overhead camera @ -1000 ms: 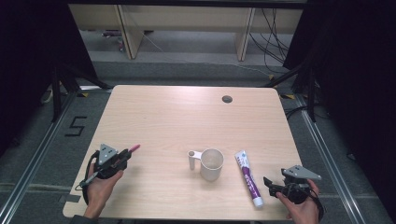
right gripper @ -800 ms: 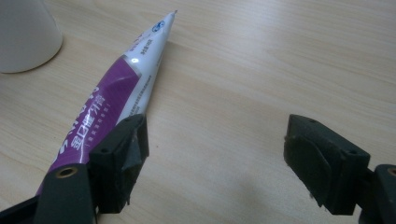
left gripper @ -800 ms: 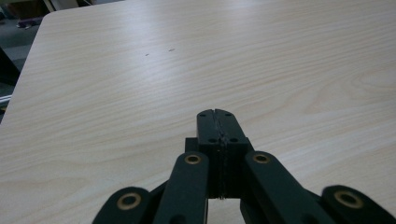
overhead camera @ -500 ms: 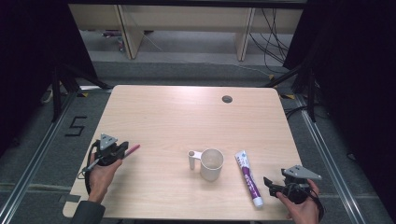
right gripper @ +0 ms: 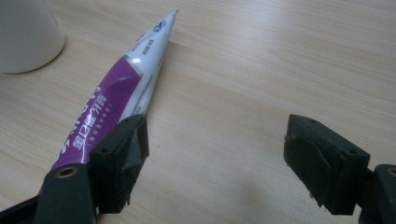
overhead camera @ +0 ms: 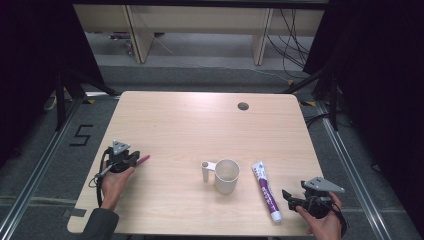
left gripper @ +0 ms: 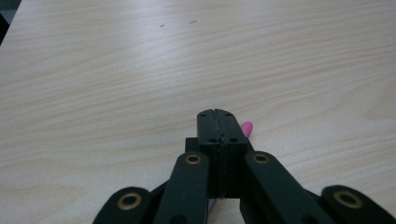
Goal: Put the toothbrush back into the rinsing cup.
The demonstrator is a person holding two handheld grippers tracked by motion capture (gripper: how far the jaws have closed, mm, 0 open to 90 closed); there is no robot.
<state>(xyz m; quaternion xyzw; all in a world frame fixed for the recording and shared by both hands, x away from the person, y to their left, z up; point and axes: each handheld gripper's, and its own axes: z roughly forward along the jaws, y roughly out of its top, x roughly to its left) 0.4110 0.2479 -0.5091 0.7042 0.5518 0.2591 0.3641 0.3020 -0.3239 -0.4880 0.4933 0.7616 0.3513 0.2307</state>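
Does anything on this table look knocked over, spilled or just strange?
Nothing is spilled or broken. The white mug stands upright, the purple toothpaste tube lies flat beside it, and the left gripper holds a pink stick. The right gripper is open.

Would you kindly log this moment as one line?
left gripper: shut on pink toothbrush | right gripper: open beside toothpaste tube | cup: upright

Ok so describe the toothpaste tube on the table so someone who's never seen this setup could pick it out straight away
Start at the light wooden table and find the white mug near the middle of its near half. Just right of the mug lies the toothpaste tube, flat on the wood, with the open right tool beside its near end. It is the only long, flat thing there, white and purple with printed lettering.
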